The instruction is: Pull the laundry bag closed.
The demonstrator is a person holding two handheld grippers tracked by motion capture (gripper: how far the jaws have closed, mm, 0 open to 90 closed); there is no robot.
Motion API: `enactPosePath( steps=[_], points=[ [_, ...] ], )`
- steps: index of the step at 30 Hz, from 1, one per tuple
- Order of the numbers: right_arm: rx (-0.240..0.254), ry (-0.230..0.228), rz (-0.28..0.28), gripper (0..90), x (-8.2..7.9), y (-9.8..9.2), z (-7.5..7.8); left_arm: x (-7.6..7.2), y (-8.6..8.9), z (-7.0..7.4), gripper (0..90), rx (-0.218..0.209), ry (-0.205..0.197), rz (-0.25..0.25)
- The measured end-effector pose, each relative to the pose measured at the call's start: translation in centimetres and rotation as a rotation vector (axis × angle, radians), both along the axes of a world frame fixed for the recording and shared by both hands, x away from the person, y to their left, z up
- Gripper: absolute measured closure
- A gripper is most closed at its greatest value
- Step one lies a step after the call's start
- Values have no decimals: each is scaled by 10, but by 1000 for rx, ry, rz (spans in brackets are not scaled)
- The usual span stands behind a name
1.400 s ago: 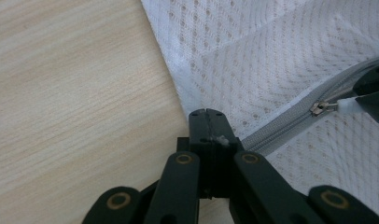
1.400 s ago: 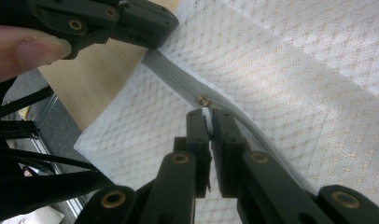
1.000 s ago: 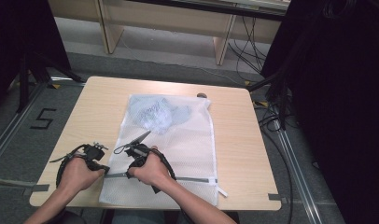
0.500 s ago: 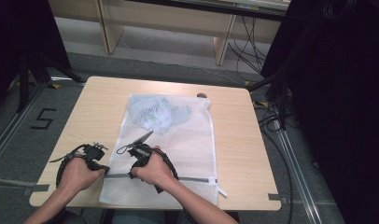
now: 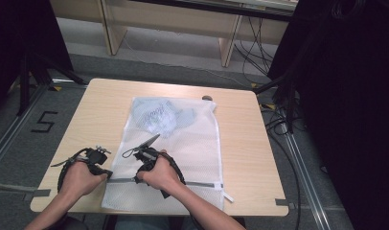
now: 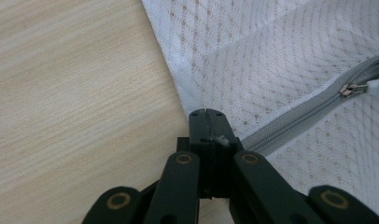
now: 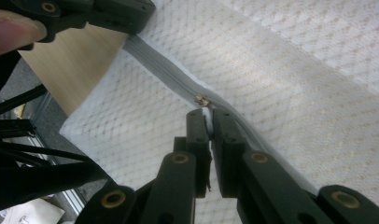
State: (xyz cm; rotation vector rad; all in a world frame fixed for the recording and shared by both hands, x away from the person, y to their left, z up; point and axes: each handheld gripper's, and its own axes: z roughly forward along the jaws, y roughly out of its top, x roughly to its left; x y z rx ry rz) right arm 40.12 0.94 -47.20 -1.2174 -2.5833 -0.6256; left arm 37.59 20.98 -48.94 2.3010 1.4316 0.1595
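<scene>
From the high view, a white mesh laundry bag point(image 5: 176, 153) is lying flat on the table point(image 5: 106, 110), with a pale blue garment point(image 5: 159, 116) showing through the mesh at its far end. A grey zipper point(image 5: 202, 184) is running across the near end of the bag. The left gripper point(image 5: 97, 163) is resting at the bag's left edge, and the right gripper point(image 5: 143, 160) is sitting over the zipper line a little way in from that edge.

In the left gripper view, the jaws are standing closed and pinching the bag's edge where the zipper point(image 6: 299, 116) begins, pinning that corner. The zipper slider point(image 6: 350, 88) is sitting close by along the track.

In the right gripper view, the jaws are clamping narrowly on the white pull tab point(image 7: 205, 113) just behind the slider point(image 7: 200, 100). The left gripper point(image 7: 108, 14) is holding the zipper end beyond it.

Judging from this, loading appears done and both grips are set. The slider is lying near one end, so nearly the whole zipper run remains; whether the track is open or closed cannot be told.
</scene>
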Motion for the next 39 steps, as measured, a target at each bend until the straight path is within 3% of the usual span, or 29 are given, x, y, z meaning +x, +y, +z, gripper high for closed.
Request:
enactPosePath(
  steps=[1, 9, 11, 14, 17, 21, 27, 30, 38, 39],
  points=[
    [7, -13, 18, 869, 1, -2, -1, 0, 0, 0, 898, -4, 2, 1],
    [8, -7, -2, 869, 0, -2, -1, -1, 0, 1, 898, 6, 4, 14],
    [3, -25, 24, 869, 1, -4, 0, -1, 0, 0, 898, 2, 2, 14],
    [-2, -4, 11, 869, 0, -3, 1, -1, 0, 0, 898, -1, 1, 13],
    [-21, -28, 29, 869, 2, -6, 1, -1, 0, 1, 898, 4, 3, 14],
    [-30, 18, -16, 869, -1, -5, 2, -1, 0, 0, 898, 2, 2, 15],
    [-5, 21, -10, 869, -1, -6, 3, -1, 0, 0, 898, 0, 1, 13],
    [-36, 23, -23, 868, -1, -7, 4, -1, 0, 0, 898, -2, 0, 14],
    [-12, 23, -22, 868, -1, -9, 4, -1, 0, 0, 898, -2, 0, 13],
    [-49, 17, -19, 869, 0, -11, 4, -1, 0, 0, 898, 0, 0, 12]
  ],
)
